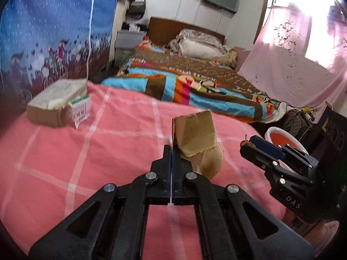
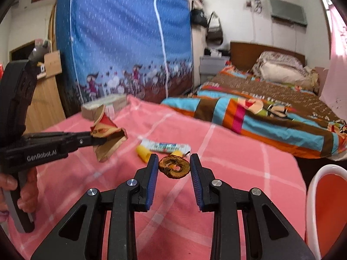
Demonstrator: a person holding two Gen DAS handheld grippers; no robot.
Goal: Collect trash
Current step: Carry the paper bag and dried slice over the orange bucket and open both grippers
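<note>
In the left wrist view my left gripper (image 1: pixel 171 149) is shut on a torn piece of brown cardboard (image 1: pixel 195 134), held above the pink checked blanket (image 1: pixel 65 162). The right wrist view shows the same piece (image 2: pixel 108 134) with red print, pinched in the left gripper (image 2: pixel 97 140), with a hand on the handle. My right gripper (image 2: pixel 173 159) has its blue pads (image 2: pixel 153 169) closed on a browned apple core (image 2: pixel 174 166), lifted off the blanket (image 2: pixel 238 162). From the left wrist view the right gripper (image 1: pixel 246 145) shows at the right with the core at its tip.
A printed wrapper with yellow pieces (image 2: pixel 162 147) lies on the blanket beyond the core. An open cardboard box (image 1: pixel 56 106) stands at the back left. A white tub with an orange inside (image 2: pixel 325 205) sits off the right edge. A colourful quilt (image 1: pixel 184 82) lies behind.
</note>
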